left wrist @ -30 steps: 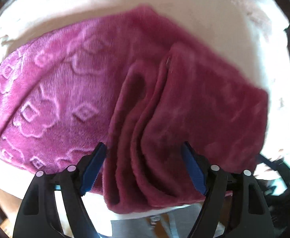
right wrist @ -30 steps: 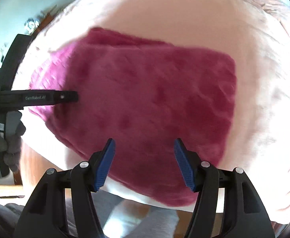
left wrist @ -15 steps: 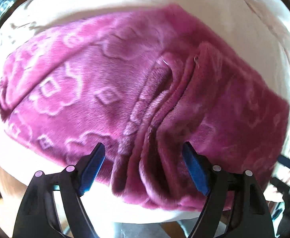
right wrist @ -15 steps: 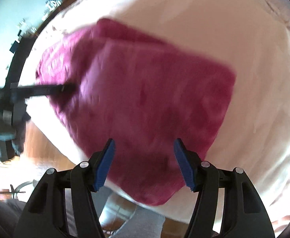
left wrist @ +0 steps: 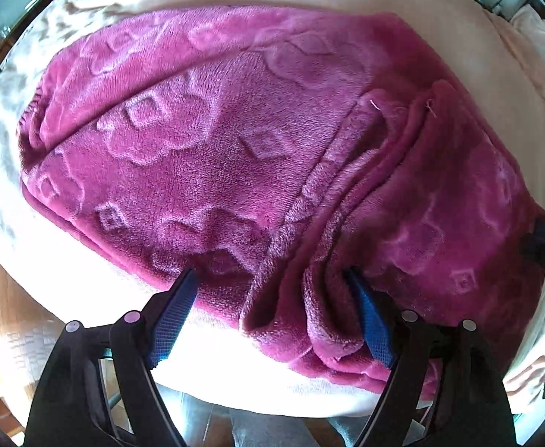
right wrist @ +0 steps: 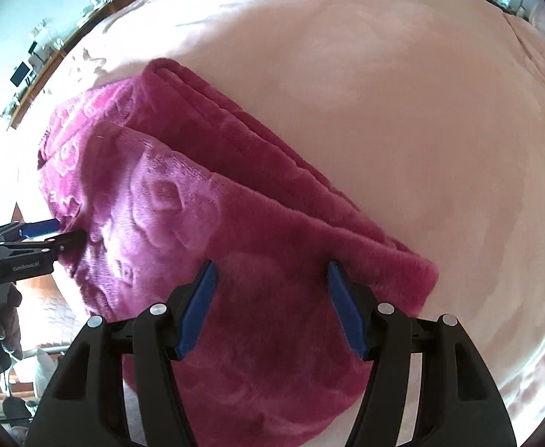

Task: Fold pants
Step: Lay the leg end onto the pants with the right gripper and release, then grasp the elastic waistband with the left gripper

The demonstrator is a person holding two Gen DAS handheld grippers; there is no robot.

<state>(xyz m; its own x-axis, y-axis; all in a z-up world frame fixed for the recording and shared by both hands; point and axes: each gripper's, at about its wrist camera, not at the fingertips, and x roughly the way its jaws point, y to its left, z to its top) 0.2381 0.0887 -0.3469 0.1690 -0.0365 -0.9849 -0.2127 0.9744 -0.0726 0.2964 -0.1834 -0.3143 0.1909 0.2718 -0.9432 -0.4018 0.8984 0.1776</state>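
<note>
Your left claw [left wrist: 272,311] is spread wide at the near edge of the bed [left wrist: 235,372], its blue pads on either side of a bunched ridge of the magenta plush pants [left wrist: 205,156]; the right pad is pressed into the folds and the left pad touches the hem, but the cloth is not pinched. Your right claw [right wrist: 272,307] is likewise spread and sits low over the pants [right wrist: 257,335], with nothing between its pads but the top layer beneath them; whether the tips touch the fabric cannot be told. From there the pants lie folded in stacked layers on the pale pink bed cover [right wrist: 403,119], close to its near edge, with one layer lapped over the other along a diagonal seam. Beyond the pants the cover runs bare toward the far edge of the bed. In the right wrist view your left claw [right wrist: 69,232] meets the pants from the left side.
</note>
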